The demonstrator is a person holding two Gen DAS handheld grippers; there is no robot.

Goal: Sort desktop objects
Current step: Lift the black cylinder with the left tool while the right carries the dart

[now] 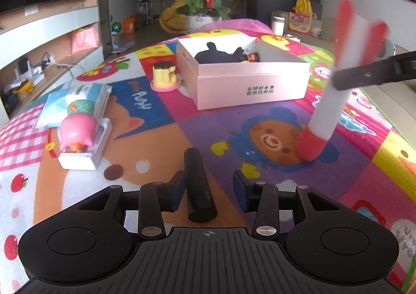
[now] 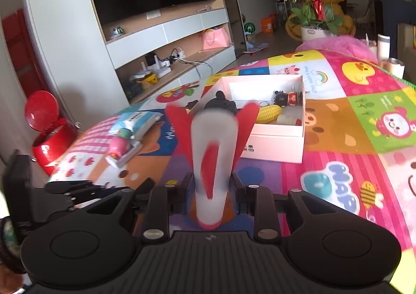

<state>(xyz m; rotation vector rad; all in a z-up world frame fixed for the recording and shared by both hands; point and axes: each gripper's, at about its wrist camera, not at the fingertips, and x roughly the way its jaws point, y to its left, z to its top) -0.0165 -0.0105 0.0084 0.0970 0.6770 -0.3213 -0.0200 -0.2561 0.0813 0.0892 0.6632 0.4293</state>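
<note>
**Ana:** Right gripper (image 2: 209, 184) is clamped on the white rocket toy (image 2: 212, 153), its jaws narrow around the body, nose down and red fins up. Why so low on it?

**Ben:** Probably because the fins flare at the top; the plain body gives the pads something straight to squeeze. In the left wrist view the red nose looks to be touching the play mat (image 1: 145, 143) or just above it; that cannot be told for sure.

**Ana:** And the left gripper (image 1: 209, 190)?

**Ben:** Part-open. A black cylinder (image 1: 199, 187) lies between its fingers, leaning by the left pad, with a clear gap on the right side. So it reads as not gripped.

**Ana:** Where would these go?

**Ben:** Likely the pink box (image 1: 249, 85) further up the mat; it already holds a dark plush, a toy corn (image 2: 267, 114) and small figures. The pink pig (image 1: 76, 132) and yellow cake toy (image 1: 164, 78) sit outside it, unsorted.
</note>
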